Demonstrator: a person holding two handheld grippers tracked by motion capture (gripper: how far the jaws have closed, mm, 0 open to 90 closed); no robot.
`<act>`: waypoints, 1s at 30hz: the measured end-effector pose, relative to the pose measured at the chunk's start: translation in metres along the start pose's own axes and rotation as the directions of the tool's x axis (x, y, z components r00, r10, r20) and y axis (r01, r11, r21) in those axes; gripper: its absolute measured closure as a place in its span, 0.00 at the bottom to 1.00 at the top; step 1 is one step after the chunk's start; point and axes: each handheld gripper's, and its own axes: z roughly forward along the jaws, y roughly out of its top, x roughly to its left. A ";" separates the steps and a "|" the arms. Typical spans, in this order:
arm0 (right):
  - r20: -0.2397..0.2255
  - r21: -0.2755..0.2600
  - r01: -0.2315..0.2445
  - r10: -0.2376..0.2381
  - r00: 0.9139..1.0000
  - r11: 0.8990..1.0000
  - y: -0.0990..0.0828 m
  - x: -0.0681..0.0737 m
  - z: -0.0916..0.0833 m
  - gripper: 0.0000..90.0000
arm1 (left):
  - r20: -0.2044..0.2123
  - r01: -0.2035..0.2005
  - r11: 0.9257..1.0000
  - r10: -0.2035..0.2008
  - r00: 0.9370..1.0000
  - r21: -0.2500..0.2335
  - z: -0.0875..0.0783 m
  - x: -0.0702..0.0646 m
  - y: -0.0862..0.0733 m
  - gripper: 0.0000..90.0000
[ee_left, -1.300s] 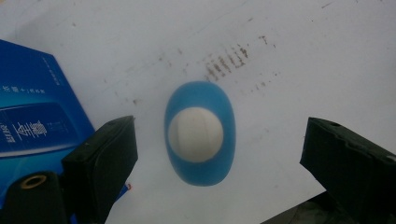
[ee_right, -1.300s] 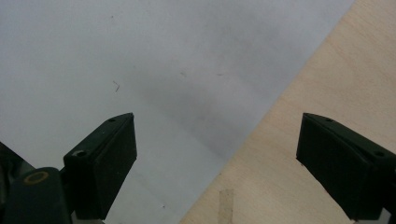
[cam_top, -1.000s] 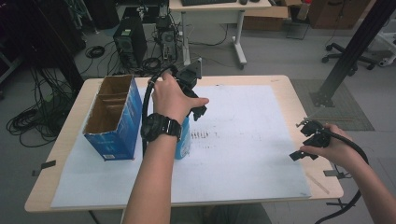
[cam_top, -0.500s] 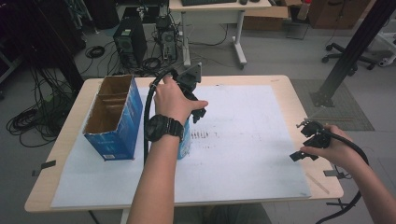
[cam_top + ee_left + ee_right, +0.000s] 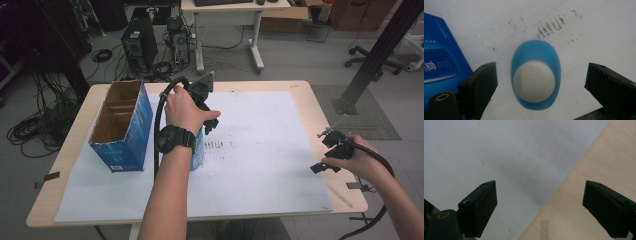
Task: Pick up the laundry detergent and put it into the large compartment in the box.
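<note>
While the left tongs [image 5: 539, 82] are held above the desk [image 5: 300, 87], their jaws are seen spread wide apart in the left gripper view, with nothing gripped between them. A blue cup [image 5: 535, 74] with a pale inside is seen directly below them, standing upright on the white paper sheet [image 5: 586, 30], its open mouth facing the camera. No contact between the jaws and the cup can be made out; the cup is framed in the gap, apart from both. Just beside the cup, a blue box [image 5: 441, 60] is shown at the left edge of that view. In the high view, the cup [image 5: 198, 150] is largely hidden by the person's left forearm, and it is placed close against the blue box [image 5: 122, 127], whose top is open. Dark smudges [image 5: 216, 145] are marked on the paper just right of the cup.

The right tongs [image 5: 539, 207] are held low near the desk's right edge, well apart from the cup. Their jaws are likewise spread wide and grasp nothing; the paper's border and bare wood are seen beneath them.
</note>
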 end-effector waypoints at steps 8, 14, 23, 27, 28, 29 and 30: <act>0.000 0.004 -0.001 0.001 1.000 1.000 0.000 0.000 0.002 0.14 | -0.005 0.002 1.000 -0.002 1.000 0.009 0.004 0.000 0.000 0.12; 0.000 0.003 -0.001 0.001 1.000 1.000 0.001 0.000 0.002 0.14 | -0.001 0.004 1.000 -0.003 1.000 0.013 0.007 0.001 0.000 0.12; 0.000 0.007 -0.005 0.005 1.000 1.000 0.000 -0.001 0.003 0.14 | 0.007 0.009 1.000 -0.009 1.000 0.025 0.016 0.002 -0.001 0.13; 0.000 0.007 -0.003 0.003 1.000 1.000 0.001 -0.001 0.003 0.14 | 0.009 0.008 0.999 -0.009 1.000 0.031 0.020 0.003 -0.002 0.13; 0.000 0.007 -0.003 0.003 1.000 1.000 0.001 -0.001 0.003 0.14 | 0.009 0.008 0.999 -0.009 1.000 0.031 0.020 0.003 -0.002 0.13; -0.001 0.008 -0.002 0.002 1.000 1.000 0.001 -0.001 0.004 0.14 | 0.010 0.011 0.999 -0.011 1.000 0.030 0.021 0.003 -0.002 0.13; -0.001 0.009 -0.002 0.002 1.000 1.000 0.001 -0.001 0.004 0.14 | 0.011 0.011 0.999 -0.012 1.000 0.034 0.022 0.003 -0.002 0.13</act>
